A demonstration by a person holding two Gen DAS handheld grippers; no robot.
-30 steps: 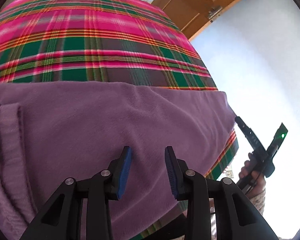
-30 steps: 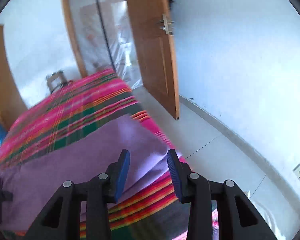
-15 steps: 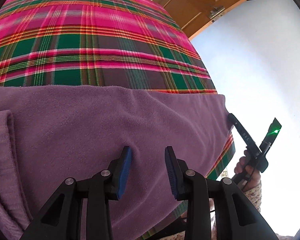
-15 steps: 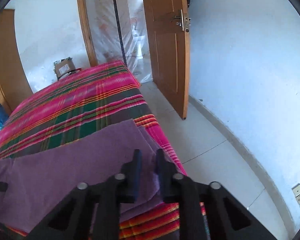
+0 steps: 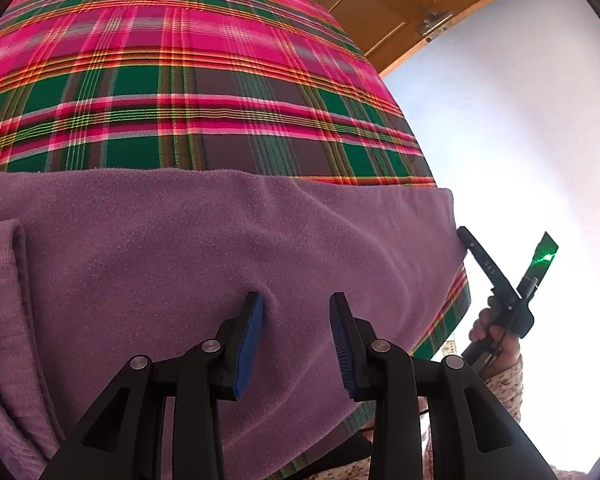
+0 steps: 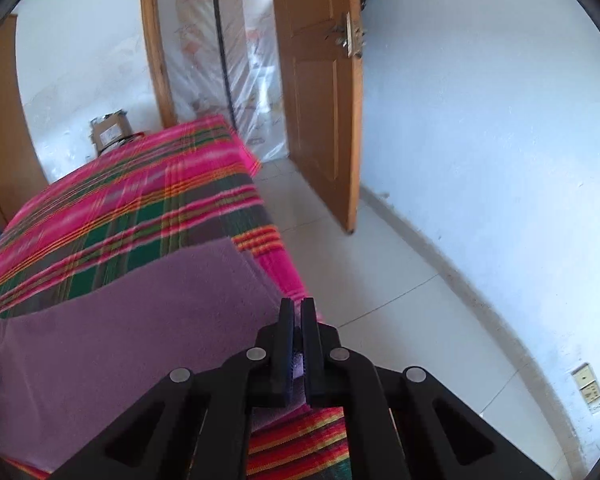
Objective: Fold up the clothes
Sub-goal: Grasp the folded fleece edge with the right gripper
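The purple garment (image 5: 228, 248) is a soft, matt fleece with a fine nap and a ribbed knit band at its left edge. Under it, the plaid bedcover (image 5: 188, 92) is a flat woven cloth. The left gripper (image 5: 296, 332) is matt black plastic with ridged blue pads (image 5: 249, 350) and dull metal rivets. Beyond the bed, the door (image 6: 320, 92) is smooth varnished wood.

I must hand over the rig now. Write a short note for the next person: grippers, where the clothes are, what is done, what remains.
Right gripper: shut on the edge of the purple garment, with a sliver of purple cloth showing between the pads.
Left gripper: open, over the near part of the garment, gripping nothing.
The garment lies spread flat on the plaid bed cover, its right edge at the bed's side.
Done: one edge gripped. Left: probably grip with the left, then make the fold; no fold is visible yet.
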